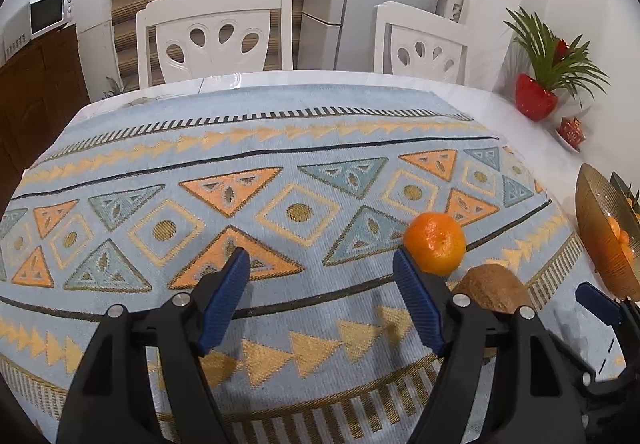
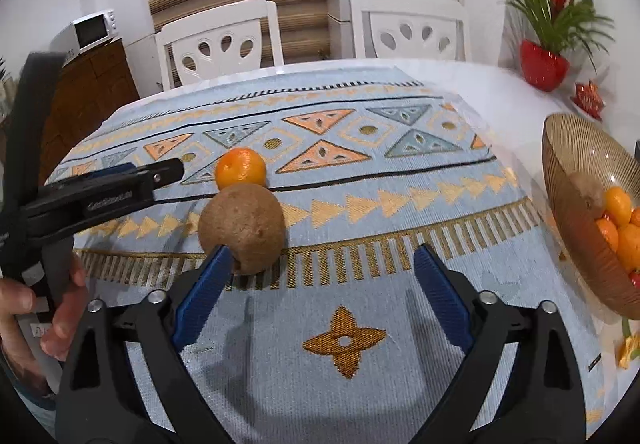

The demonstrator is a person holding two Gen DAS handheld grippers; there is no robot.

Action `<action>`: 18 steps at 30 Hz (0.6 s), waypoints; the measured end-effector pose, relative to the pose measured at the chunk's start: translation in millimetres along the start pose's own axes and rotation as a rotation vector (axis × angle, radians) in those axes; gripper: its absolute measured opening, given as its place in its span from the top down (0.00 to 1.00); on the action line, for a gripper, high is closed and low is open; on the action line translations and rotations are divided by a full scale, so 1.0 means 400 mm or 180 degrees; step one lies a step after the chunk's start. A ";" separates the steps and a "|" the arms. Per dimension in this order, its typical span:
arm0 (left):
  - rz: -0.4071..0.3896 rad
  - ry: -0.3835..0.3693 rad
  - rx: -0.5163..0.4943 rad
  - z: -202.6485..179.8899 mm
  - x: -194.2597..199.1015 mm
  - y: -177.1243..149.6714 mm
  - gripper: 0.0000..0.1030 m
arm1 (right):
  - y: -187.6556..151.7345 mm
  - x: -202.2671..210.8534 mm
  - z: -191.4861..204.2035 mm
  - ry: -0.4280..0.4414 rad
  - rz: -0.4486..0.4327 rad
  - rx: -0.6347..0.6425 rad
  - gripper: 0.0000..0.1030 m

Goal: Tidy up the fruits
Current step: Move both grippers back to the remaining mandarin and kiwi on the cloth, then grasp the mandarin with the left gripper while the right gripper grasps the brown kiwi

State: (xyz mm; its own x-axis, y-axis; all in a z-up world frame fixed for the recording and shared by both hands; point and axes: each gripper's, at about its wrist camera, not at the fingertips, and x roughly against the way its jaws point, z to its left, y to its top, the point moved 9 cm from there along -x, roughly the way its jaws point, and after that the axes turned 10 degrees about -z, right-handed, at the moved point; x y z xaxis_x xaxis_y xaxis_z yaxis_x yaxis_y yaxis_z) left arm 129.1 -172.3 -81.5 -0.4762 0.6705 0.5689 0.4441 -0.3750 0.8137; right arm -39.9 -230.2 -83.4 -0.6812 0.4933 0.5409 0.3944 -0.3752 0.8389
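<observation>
On the patterned cloth (image 2: 360, 172) covering the tabletop, I see a tangerine (image 2: 240, 168) with a kiwi (image 2: 242, 228) touching it on the near side. My left gripper (image 1: 322, 284) has its jaws spread wide and empty, the right pad just beside the tangerine. My right gripper (image 2: 320, 276) is equally wide and empty, its left pad against the kiwi. A ribbed glass bowl (image 2: 568, 180) at the right edge holds more tangerines and a kiwi. Lettering on the left gripper's arm is too blurred to read.
</observation>
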 end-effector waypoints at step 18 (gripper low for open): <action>0.0059 0.0093 -0.0137 -0.018 -0.003 -0.014 0.24 | -0.011 -0.008 0.025 0.0018 0.0059 0.0175 0.04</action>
State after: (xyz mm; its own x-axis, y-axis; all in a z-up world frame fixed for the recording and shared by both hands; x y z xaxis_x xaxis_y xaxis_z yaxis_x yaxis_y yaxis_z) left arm 121.8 -175.9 -85.8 -0.4903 0.6445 0.5867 0.4205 -0.4148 0.8069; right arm -33.5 -222.4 -88.2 -0.6769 0.4820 0.5563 0.4402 -0.3406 0.8308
